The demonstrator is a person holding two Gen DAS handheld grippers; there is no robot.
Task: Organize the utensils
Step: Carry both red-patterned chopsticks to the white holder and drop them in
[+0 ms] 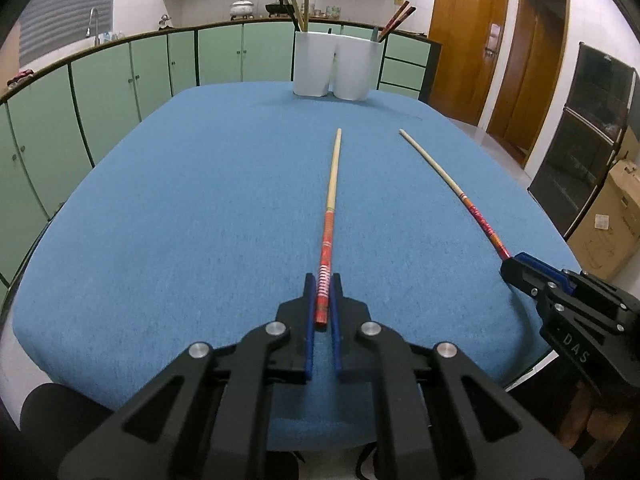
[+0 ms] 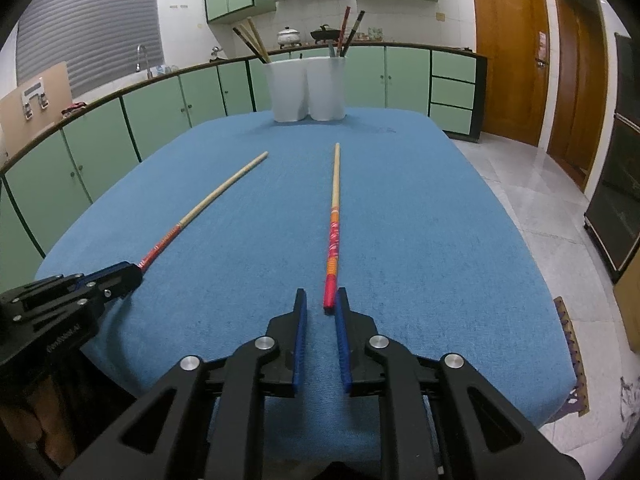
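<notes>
Two long chopsticks with red patterned handles lie on the blue tablecloth (image 1: 192, 208), tips toward a white two-compartment holder (image 1: 336, 64) at the far edge. My left gripper (image 1: 322, 278) is shut on the handle end of the left chopstick (image 1: 332, 184). In the right wrist view, my right gripper (image 2: 321, 293) has the handle end of the right chopstick (image 2: 335, 200) between its fingertips. The stick rests against the right finger, with a gap to the left finger, so the jaws stand slightly open. Each view also shows the other gripper (image 1: 510, 264) (image 2: 132, 270) at its chopstick's end.
The holder (image 2: 308, 88) has dark and bamboo chopsticks in its left cup and red-dark ones in its right. Green cabinets (image 1: 120, 88) run behind and to the left. A dark cabinet (image 1: 588, 140) and a cardboard box (image 1: 612, 220) stand to the right of the table.
</notes>
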